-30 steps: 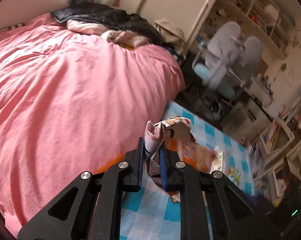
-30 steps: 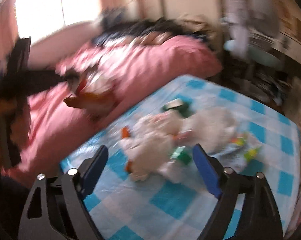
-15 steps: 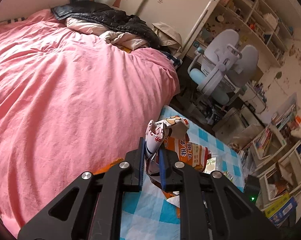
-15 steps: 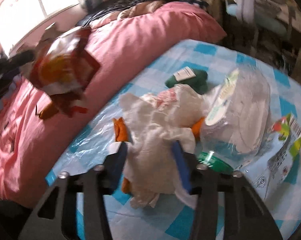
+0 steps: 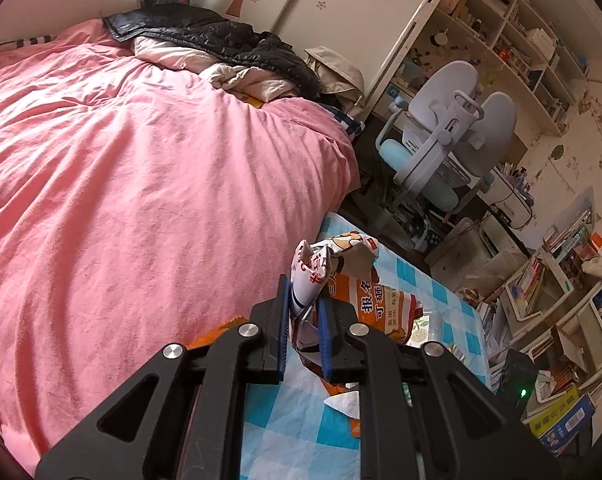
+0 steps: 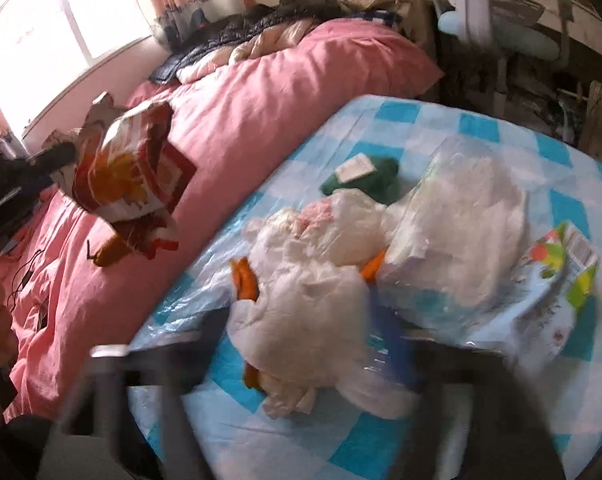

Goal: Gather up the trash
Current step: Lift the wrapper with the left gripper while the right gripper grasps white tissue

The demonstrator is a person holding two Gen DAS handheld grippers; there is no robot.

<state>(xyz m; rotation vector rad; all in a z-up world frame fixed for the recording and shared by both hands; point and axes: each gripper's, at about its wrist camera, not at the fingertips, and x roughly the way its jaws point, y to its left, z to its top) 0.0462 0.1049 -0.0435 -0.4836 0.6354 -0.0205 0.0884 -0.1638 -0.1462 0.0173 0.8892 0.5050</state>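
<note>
The left gripper [image 5: 304, 326] has its jaws narrowed tight on the crumpled top of an orange and white snack bag [image 5: 333, 276], which hangs from them above the edge of the bench [image 5: 285, 424], covered in a blue and white checked cloth, right beside a bed with a pink duvet [image 5: 141, 184]. The right wrist view shows that same bag [image 6: 133, 176] dangling in the air over the pink duvet [image 6: 261, 112], to the left of the bench [image 6: 481, 124]. The right gripper [image 6: 297, 344] is heavily blurred; its jaws are opening around a crumpled white plastic bag [image 6: 301, 320] that lies between them on the checked cloth, with bits of orange peel [image 6: 245, 280] poking out beside it. Just beyond lie a clear plastic bag of white stuff [image 6: 469, 216], a dark green packet with a white label [image 6: 365, 176] and a flat colourful wrapper [image 6: 561, 264] at the right. A dark jacket [image 5: 205, 36] lies heaped at the head of the bed, and a pale desk chair [image 5: 449, 140] stands past its foot.
</note>
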